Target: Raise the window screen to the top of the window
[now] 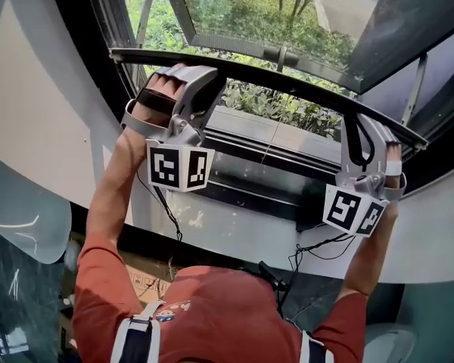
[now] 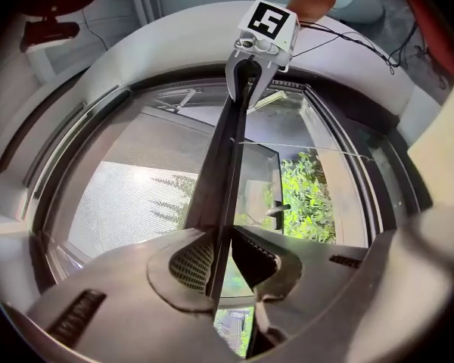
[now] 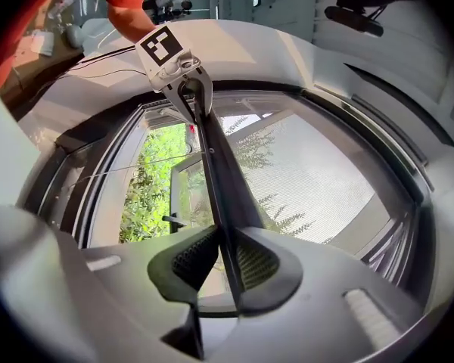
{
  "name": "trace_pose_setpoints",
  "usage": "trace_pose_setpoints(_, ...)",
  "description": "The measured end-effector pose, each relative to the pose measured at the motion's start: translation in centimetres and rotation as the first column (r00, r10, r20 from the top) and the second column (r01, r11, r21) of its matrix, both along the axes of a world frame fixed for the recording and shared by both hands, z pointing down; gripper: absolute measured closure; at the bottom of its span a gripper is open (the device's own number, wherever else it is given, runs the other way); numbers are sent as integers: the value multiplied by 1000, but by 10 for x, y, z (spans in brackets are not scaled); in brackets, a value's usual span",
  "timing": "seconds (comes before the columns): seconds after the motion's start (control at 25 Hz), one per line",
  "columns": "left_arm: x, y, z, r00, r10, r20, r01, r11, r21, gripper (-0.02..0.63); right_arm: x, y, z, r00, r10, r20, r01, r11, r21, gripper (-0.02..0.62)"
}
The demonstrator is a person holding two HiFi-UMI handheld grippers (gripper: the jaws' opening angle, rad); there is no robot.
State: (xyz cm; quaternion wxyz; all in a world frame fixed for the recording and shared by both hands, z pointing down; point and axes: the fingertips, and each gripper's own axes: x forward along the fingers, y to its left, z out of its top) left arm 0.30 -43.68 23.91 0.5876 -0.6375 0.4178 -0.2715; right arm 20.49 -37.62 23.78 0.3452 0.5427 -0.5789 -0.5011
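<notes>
The dark bar (image 1: pixel 280 78) of the window screen is held across the window opening, partway up, and is gripped near both ends. The left gripper (image 1: pixel 203 72) is clamped on it near the left end. In the left gripper view, the ribbed pads (image 2: pixel 189 263) are pressed against the two faces of the thin bar, which runs off toward the right gripper (image 2: pixel 250 82). The right gripper is likewise closed on the bar near its right end, and in the right gripper view its pads (image 3: pixel 250 263) are seen pinching the bar from both sides. Both grippers are pointed roughly level at the window. The screen's mesh (image 2: pixel 129 203) is stretched on one side of the bar. On the other side the opening is unscreened, and green plants (image 1: pixel 280 104) are seen through it. Below the bar, a pale sill (image 1: pixel 234 229) is crossed by thin black cables (image 1: pixel 166 210).
</notes>
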Motion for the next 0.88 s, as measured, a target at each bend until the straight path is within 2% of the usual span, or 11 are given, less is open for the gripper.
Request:
trace_pose_setpoints(0.24,2,4,-20,1000,-7,5,6,998,63,529,3,2,-17,1000,-5,-26,6,998,69,517)
trace_pose_setpoints(0.88,4,-2,-136,1000,5,-27,0,977,215,521,3,-5,-133,994,14,-110,9,978,208,514)
